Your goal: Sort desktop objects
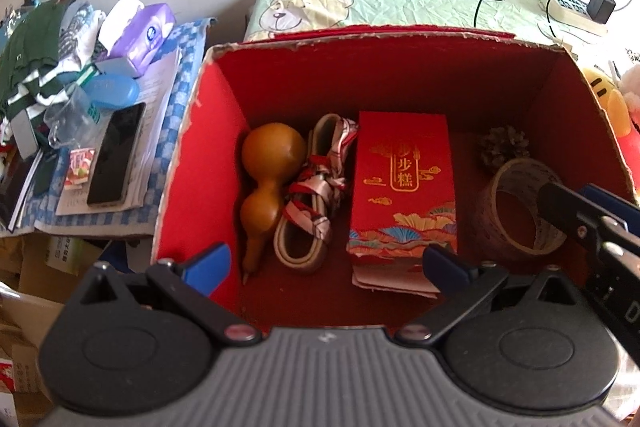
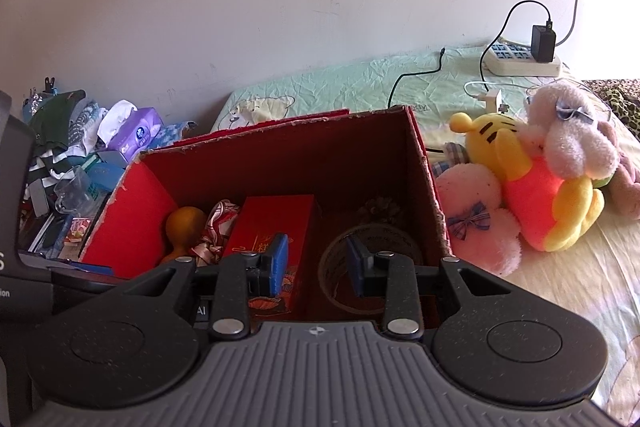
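1. Left gripper hangs over the near edge of the red cardboard box, fingers spread wide and holding nothing.
2. Right gripper comes in from the right, its fingers parted with a clear gap, empty too. The roll of tape lies just beyond them: the right pad sits in front of the roll's hole, the left pad is outside its left wall.
3. My read: the tape roll is the piece in hand. To do it well, drop one finger into the hole and one outside, so the wall sits square between the pads, then close. Mind the box's right wall, which is tight against the roll.
4. Head count inside the box, left to right ahead of the left fingers: one gourd, one strap bundle tied with ribbon, one red gift carton, one pine cone, one tape roll.
5. Under the carton, a few paper slips poke out; exact number I cannot tell.
6. Outside on the bed, beyond the right fingers: three plush toys, the yellow bear in the middle.
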